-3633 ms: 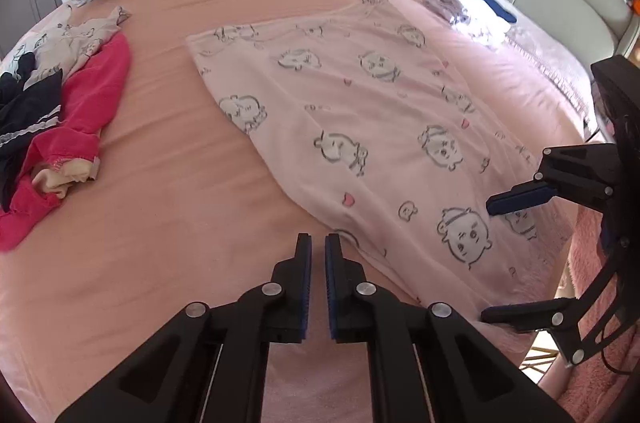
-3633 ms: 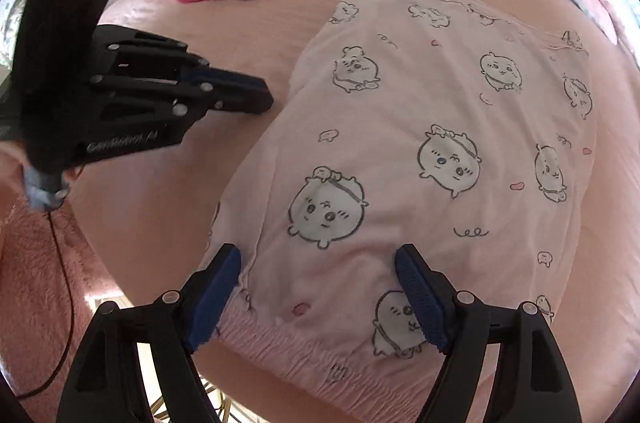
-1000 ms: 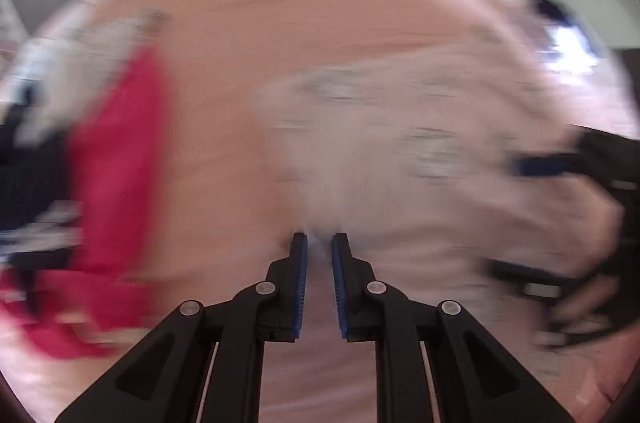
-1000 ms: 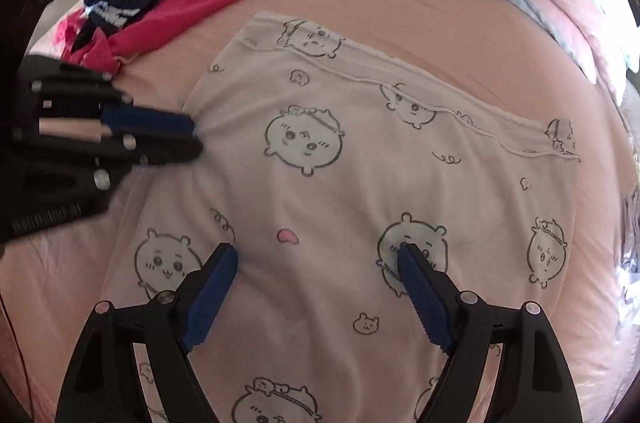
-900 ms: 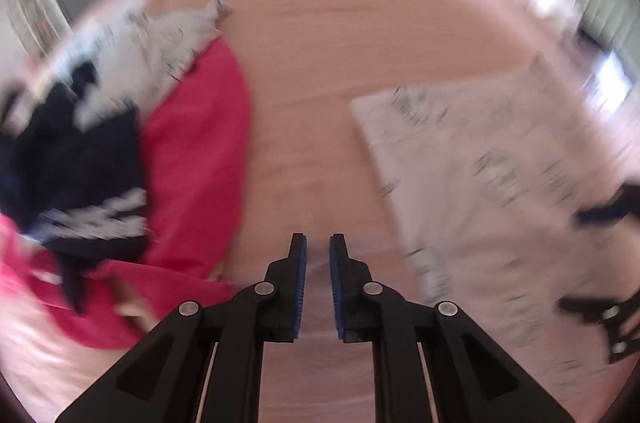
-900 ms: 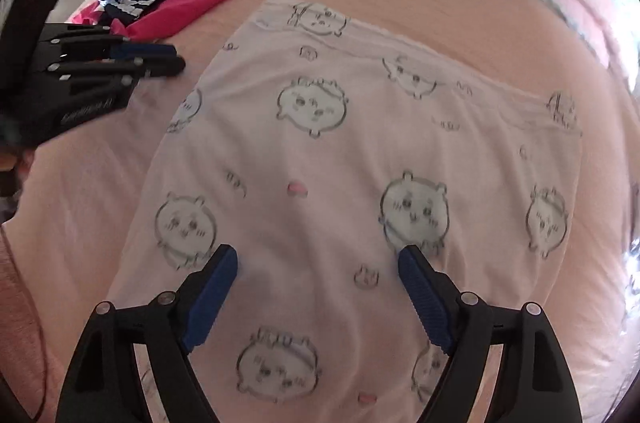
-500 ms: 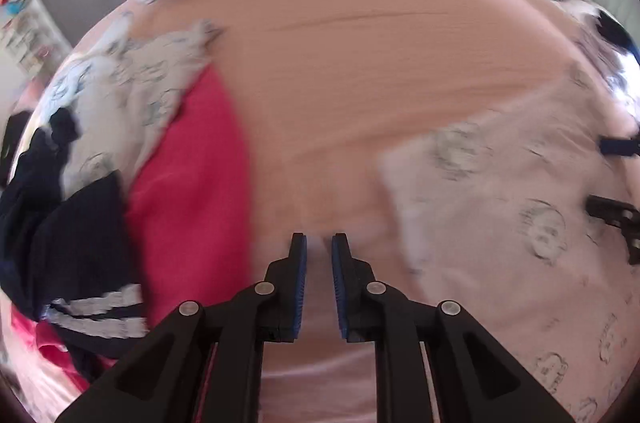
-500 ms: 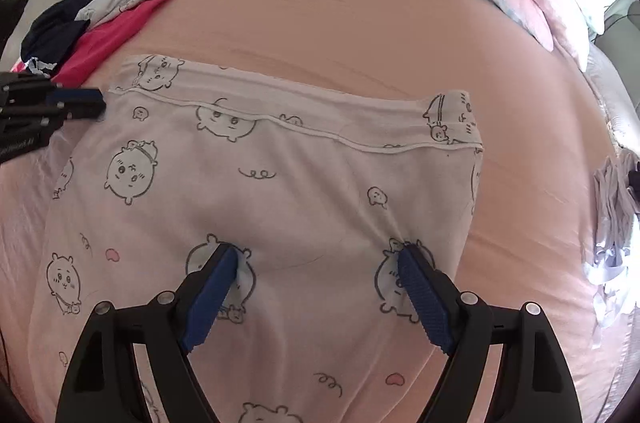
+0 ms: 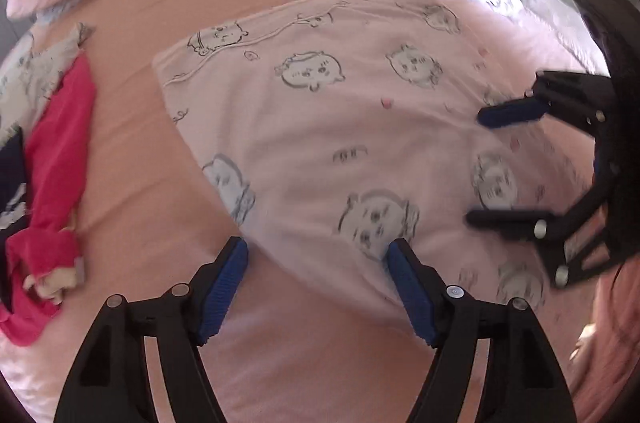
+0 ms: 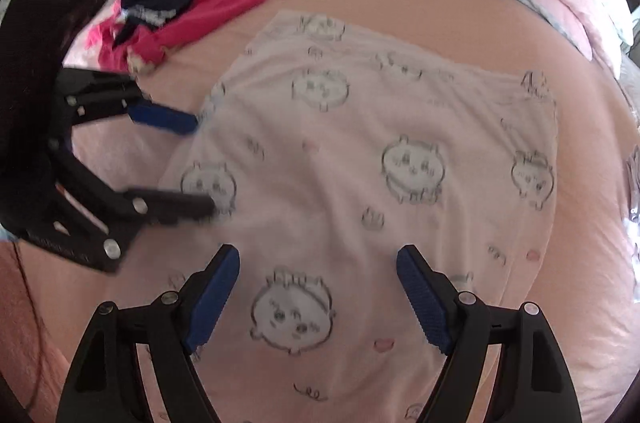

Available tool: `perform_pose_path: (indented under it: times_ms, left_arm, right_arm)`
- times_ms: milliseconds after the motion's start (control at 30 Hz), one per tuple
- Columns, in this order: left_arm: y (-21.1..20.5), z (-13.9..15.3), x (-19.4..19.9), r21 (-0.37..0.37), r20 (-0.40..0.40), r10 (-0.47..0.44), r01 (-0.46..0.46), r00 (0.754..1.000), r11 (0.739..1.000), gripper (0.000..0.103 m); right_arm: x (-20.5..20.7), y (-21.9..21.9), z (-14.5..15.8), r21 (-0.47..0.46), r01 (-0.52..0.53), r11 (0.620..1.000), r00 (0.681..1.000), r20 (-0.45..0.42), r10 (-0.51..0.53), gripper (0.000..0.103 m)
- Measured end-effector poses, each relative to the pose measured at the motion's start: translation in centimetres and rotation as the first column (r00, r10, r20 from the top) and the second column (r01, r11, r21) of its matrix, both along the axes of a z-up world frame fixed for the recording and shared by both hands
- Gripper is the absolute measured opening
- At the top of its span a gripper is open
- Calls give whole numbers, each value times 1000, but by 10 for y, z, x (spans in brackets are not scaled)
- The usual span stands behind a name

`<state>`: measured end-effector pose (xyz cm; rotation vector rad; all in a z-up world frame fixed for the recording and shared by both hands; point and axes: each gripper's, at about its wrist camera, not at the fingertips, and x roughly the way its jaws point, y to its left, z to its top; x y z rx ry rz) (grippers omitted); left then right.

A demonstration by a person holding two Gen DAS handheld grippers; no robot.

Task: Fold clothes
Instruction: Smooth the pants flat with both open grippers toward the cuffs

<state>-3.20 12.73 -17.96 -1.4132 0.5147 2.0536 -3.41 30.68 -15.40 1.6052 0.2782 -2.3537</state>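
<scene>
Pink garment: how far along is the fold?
Done: the pink garment lies spread flat on the bed, apparently with some fold already in it, though the layers cannot be counted. In hand: nothing; left gripper and right gripper are both open over its near part. Left: grasp an edge and fold on, then the clothes pile, untouched.

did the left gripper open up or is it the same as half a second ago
Yes. The left gripper had its pads nearly together over the bare pink sheet; now they are spread wide, straddling the near edge of the cartoon-print garment.
</scene>
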Motion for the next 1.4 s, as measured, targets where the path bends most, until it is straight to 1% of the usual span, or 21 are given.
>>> perform_pose_path:
  times_ms: [133, 167, 233, 267, 367, 467, 533, 567, 633, 700, 733, 767, 867, 933, 1033, 1100, 1133, 1167, 1200, 1233, 1400]
  left_arm:
    - [-12, 6, 13, -108, -34, -4, 0, 999, 994, 73]
    - [-14, 8, 16, -123, -54, -4, -3, 999, 992, 73]
    - [-15, 12, 22, -117, -78, 3, -12, 997, 993, 73]
    - [-15, 12, 25, -111, -75, 13, -21, 997, 994, 73]
    - [-15, 10, 32, -97, -67, 43, -50, 997, 994, 73]
    - [-22, 11, 40, -104, -68, 82, -88, 994, 991, 73]
    - [-36, 14, 43, -87, -59, 151, -156, 987, 984, 73]
    - [-45, 15, 44, -75, -52, 191, -195, 980, 978, 73]
    - [-49, 8, 45, -58, -30, 245, -246, 969, 967, 73]
    - [-39, -1, 48, -47, -14, 261, -261, 965, 964, 73]
    - [-41, 0, 51, -42, -13, 259, -260, 966, 965, 73]
    - [-42, 0, 54, -34, -13, 256, -256, 967, 966, 73]
    - [-40, 1, 58, 22, -12, 249, -249, 968, 968, 73]
    - [-35, -2, 56, 70, 0, 258, -258, 966, 964, 73]
    - [-15, -7, 52, 111, 14, 252, -252, 968, 961, 73]
    - [5, -9, 53, 107, 16, 215, -215, 977, 971, 73]
    - [13, -10, 53, 90, 13, 198, -198, 980, 976, 73]
    - [20, -13, 51, 51, 4, 183, -183, 983, 982, 73]
    - [25, -15, 51, 28, 1, 170, -170, 985, 985, 73]
    - [27, -15, 51, 35, 6, 163, -164, 987, 986, 72]
    - [27, -8, 55, 138, 41, 128, -132, 991, 982, 72]
  right_arm:
    - [34, 22, 4, 31, 22, 999, 999, -37, -21, 82]
    - [39, 27, 7, 33, 45, 998, 998, -35, -44, 82]
    - [47, 33, 12, 52, 95, 994, 995, -35, -93, 82]
    - [51, 34, 15, 38, 109, 993, 993, -39, -108, 82]
    - [65, 26, 32, -86, 115, 990, 991, -60, -120, 82]
    - [73, 0, 41, -176, 77, 981, 995, -53, -88, 82]
    - [78, -26, 44, -208, 38, 977, 998, -49, -49, 82]
    - [76, -42, 39, -213, 14, 977, 998, -52, -26, 82]
    - [78, -66, 34, -166, -39, 985, 996, -82, 26, 82]
    - [67, -85, 18, -68, -60, 996, 994, -96, 53, 82]
    - [59, -92, 6, -10, -57, 998, 995, -82, 56, 82]
    - [55, -92, -2, 6, -44, 999, 997, -66, 44, 82]
    - [55, -73, -6, -48, 28, 998, 999, -34, -30, 82]
    - [56, -61, -5, -49, 76, 996, 997, -25, -77, 82]
    - [55, -46, -7, -54, 138, 989, 990, -16, -139, 82]
    - [55, -43, -13, -24, 139, 990, 990, -6, -139, 82]
    - [53, -42, -17, -7, 133, 991, 991, -4, -133, 82]
    - [55, -40, -16, -6, 132, 991, 991, -5, -132, 82]
    - [58, -39, -13, -21, 136, 990, 991, -10, -137, 82]
    - [59, -38, -9, -44, 138, 989, 990, -16, -139, 82]
    - [65, -43, 15, -170, 88, 982, 994, -51, -98, 82]
